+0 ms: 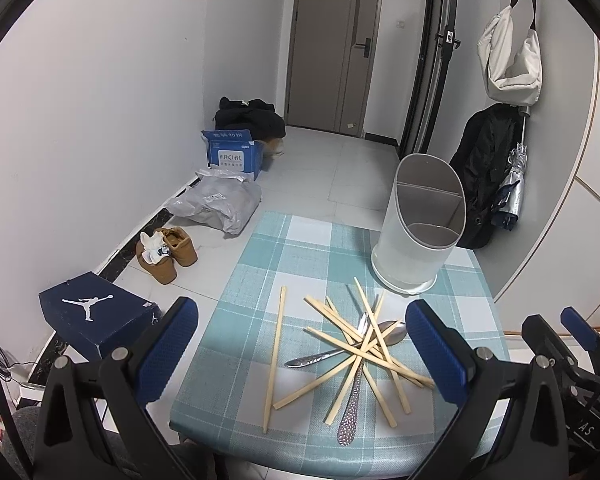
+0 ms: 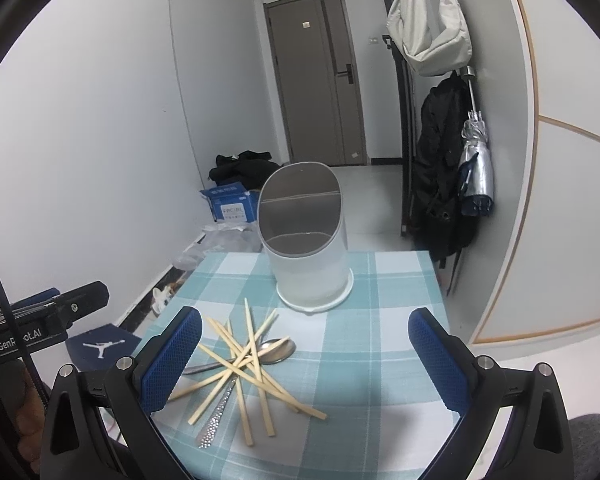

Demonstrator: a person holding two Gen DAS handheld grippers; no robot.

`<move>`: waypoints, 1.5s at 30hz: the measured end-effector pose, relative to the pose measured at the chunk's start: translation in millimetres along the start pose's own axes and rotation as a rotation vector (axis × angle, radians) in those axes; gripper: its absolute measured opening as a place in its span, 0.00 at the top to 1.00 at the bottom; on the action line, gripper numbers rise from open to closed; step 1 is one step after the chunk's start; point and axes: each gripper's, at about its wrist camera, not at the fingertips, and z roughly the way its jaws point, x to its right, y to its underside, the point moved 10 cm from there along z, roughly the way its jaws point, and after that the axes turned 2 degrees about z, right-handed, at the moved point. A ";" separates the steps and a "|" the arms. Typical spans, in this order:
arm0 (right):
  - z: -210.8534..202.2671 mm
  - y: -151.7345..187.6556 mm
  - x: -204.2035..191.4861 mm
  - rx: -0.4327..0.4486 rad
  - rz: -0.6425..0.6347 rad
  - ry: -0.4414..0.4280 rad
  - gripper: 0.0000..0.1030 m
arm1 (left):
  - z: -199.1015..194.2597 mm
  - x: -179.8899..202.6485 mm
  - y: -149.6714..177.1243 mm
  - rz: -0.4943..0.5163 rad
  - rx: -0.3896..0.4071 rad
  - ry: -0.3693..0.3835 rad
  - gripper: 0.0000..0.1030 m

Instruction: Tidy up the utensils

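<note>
While both hand-held grippers (image 1: 302,354) (image 2: 305,354) gape empty, chopsticks (image 1: 360,356) criss-cross; spoon (image 1: 388,330) bowl points toward holder (image 1: 416,228).

one holder (image 1: 416,240), two spoons (image 1: 392,330), several chopsticks (image 1: 275,356)

Wooden chopsticks (image 1: 356,354) crisscrossed over 2 spoons (image 1: 392,330); white holder (image 1: 416,236) upright behind.

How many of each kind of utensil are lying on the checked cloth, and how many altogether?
Wooden chopsticks: 7 that can be told apart (the pile overlaps, so one may be hidden)
Metal spoon: 1
Metal utensil with dotted handle, head hidden under the pile: 1
Total: 9
</note>
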 end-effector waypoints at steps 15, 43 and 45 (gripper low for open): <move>0.9 0.8 1.0 0.002 -0.005 0.009 0.00 | -2.0 -0.7 0.1 -0.004 0.000 0.001 0.01; 8.8 3.6 5.1 -0.037 0.038 -0.032 0.00 | 4.6 -4.6 2.3 -0.032 -0.023 0.003 0.01; 10.8 3.2 2.0 -0.037 0.033 -0.052 0.00 | 6.1 -5.1 2.2 -0.035 -0.027 0.006 0.01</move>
